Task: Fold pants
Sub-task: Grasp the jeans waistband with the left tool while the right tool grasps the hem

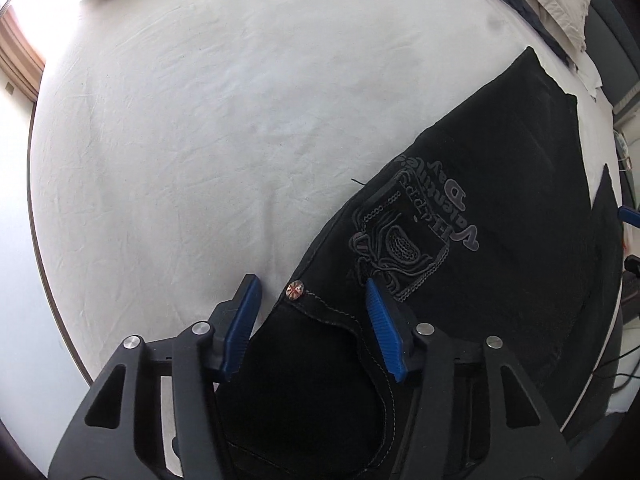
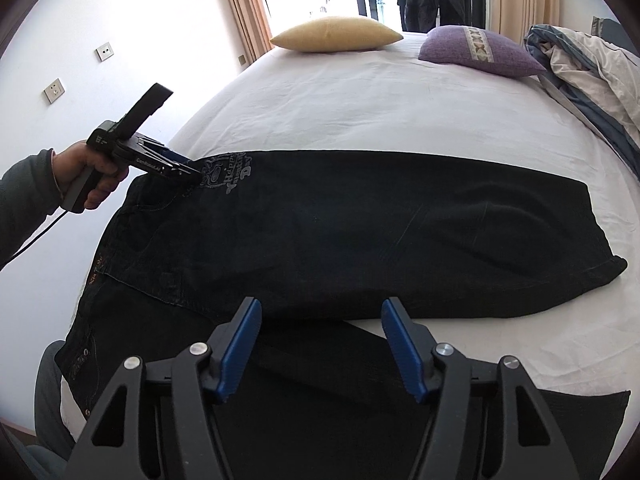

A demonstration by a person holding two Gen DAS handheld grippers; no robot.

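Up close, left gripper (image 1: 314,300) stood with jaws wide apart, gripping nothing; its blue pads (image 1: 240,330) straddled the edge of the black pants (image 1: 500,216) near the hip. A small metal rivet (image 1: 294,289) sat between the fingertips, closer to the left pad, at the corner of a stitched pocket opening. Just beyond the right pad lay grey embroidered lettering and an emblem (image 1: 416,224) on the cloth. Past the fingertips the pant leg ran off to the far right; white bedsheet (image 1: 180,140) filled everything left of the fingers.

Right gripper (image 2: 322,316) likewise gaped wide, holding nothing. It hovered over the nearer leg, fingertips reaching the strip of sheet between the two legs; the farther leg lay flat across the bed beyond them. Contact with the cloth could not be judged. Far left of those fingers, a hand (image 2: 94,178) held the left gripper at the hip. Well beyond: a yellow pillow (image 2: 336,34), a purple pillow (image 2: 480,52), a crumpled duvet (image 2: 592,68) far right.
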